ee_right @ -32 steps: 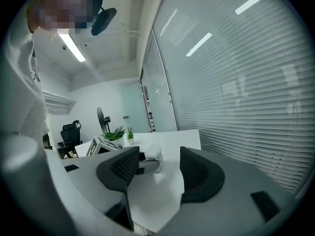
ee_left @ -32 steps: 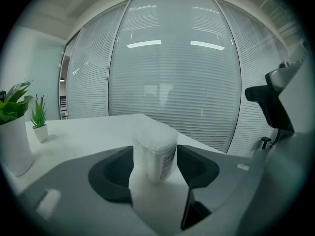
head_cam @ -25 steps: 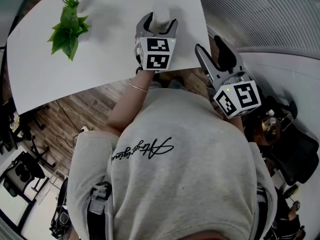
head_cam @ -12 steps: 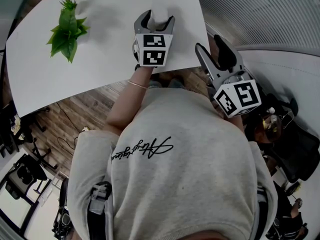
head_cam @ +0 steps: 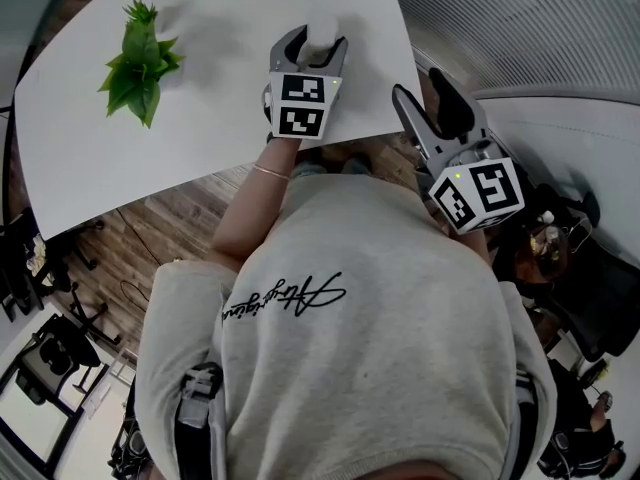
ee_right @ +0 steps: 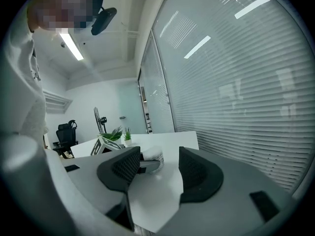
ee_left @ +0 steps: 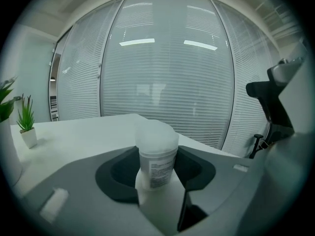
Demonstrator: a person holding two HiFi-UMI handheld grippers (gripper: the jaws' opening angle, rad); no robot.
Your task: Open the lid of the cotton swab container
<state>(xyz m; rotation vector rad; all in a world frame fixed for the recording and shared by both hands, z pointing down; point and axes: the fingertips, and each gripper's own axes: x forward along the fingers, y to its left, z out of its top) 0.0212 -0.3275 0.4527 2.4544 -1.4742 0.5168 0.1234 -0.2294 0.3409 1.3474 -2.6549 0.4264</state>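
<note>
The cotton swab container (head_cam: 322,34) is a small white tub with a frosted lid, upright near the front right edge of the white table (head_cam: 220,88). My left gripper (head_cam: 318,39) reaches over that edge and straddles it. Its jaws have just been closing, and in the left gripper view the dark pads (ee_left: 120,171) lie against both sides of the container (ee_left: 156,161), below the lid. My right gripper (head_cam: 420,86) hangs off the table's right edge, open and empty. In the right gripper view the container (ee_right: 151,157) shows farther off, beyond the gap of the right gripper (ee_right: 155,168).
A green potted plant (head_cam: 140,63) stands at the table's far left, another small one (ee_left: 27,127) in the left gripper view. Blinds cover the windows behind. A second white desk (head_cam: 580,158) and a black office chair (head_cam: 600,298) are at the right, wooden floor below.
The left gripper's jaws have narrowed onto the container, and the gripper has tilted slightly. The right gripper has stayed where it was.
</note>
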